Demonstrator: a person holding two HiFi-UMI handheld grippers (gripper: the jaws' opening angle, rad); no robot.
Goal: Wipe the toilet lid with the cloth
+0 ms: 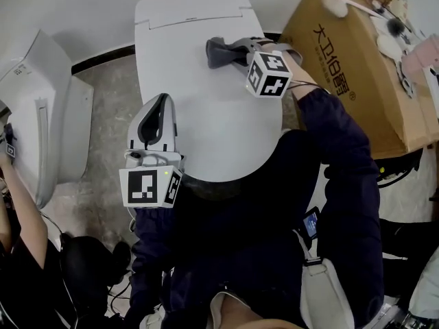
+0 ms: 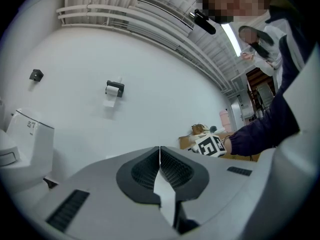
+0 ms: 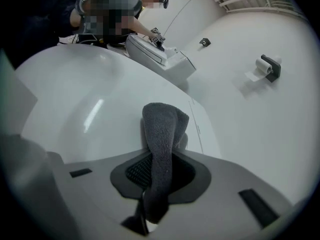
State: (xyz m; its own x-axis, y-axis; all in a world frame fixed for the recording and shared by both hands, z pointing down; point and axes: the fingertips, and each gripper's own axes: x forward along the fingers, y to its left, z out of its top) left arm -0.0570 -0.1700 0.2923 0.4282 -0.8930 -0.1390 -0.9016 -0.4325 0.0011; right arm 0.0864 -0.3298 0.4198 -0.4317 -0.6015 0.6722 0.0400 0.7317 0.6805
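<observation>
Cloth [image 1: 221, 52], dark grey and bunched, sits on the rear part of the white toilet lid [image 1: 206, 129], close to the hinge end. We see it clamped between the jaws of the right gripper [image 1: 236, 50], which reaches in from the lid's right side. In the right gripper view the cloth [image 3: 160, 149] runs up through the right gripper [image 3: 152, 176], and its free end sticks out past the tips over the lid [image 3: 90, 109]. The left gripper [image 1: 163, 101] is at the lid's left edge, nearer the front, and we cannot tell whether it touches the surface. In its own view the left gripper [image 2: 160, 156] has its jaws closed together with nothing between them. A cardboard box [image 1: 350, 67] stands just to the right of the toilet, and a second toilet [image 1: 48, 115] stands to the left. A paper roll holder [image 2: 114, 89] hangs on the white wall
</observation>
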